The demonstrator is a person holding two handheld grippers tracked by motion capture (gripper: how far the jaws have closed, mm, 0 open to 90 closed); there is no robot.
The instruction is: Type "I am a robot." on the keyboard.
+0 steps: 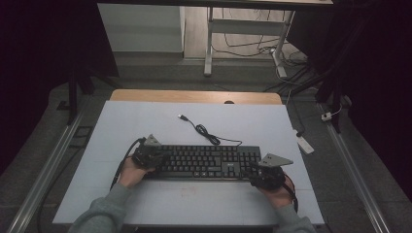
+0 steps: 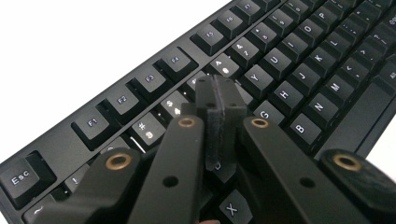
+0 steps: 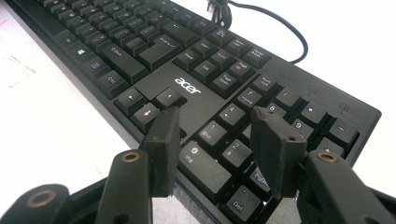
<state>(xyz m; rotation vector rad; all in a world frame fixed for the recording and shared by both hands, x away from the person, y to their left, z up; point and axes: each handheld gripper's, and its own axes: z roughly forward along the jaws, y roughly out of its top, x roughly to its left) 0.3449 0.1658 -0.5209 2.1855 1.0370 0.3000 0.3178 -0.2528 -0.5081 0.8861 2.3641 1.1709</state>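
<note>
Black keyboard [image 1: 204,161] lies flat on the white counter [image 1: 145,126], long side across, between the two claws. Its cable [image 1: 206,133] runs off the far edge and coils on the counter, plug end lying loose beyond.

Left claw [image 1: 158,158]: sits over the left end of the keyboard, hand [image 1: 131,172] behind it at the near left corner. In the left gripper view the jaws are pressed together pad to pad, nothing caught between them. The joined tips [image 2: 217,100] hang over the number row, with the function keys just beyond them and the letter rows off to the right of the claw. Whether the tips touch a key cannot be told.

Right claw [image 1: 257,170]: at the right end of the keyboard, hand [image 1: 279,194] behind it toward the near edge. Jaws stand well apart and grip nothing. In the right gripper view the number pad [image 3: 243,135] shows in the gap between the jaws; the arrow keys [image 3: 147,105] sit just ahead of the left-hand jaw in that view. The brand logo [image 3: 187,85] lies just beyond the claw.
</note>
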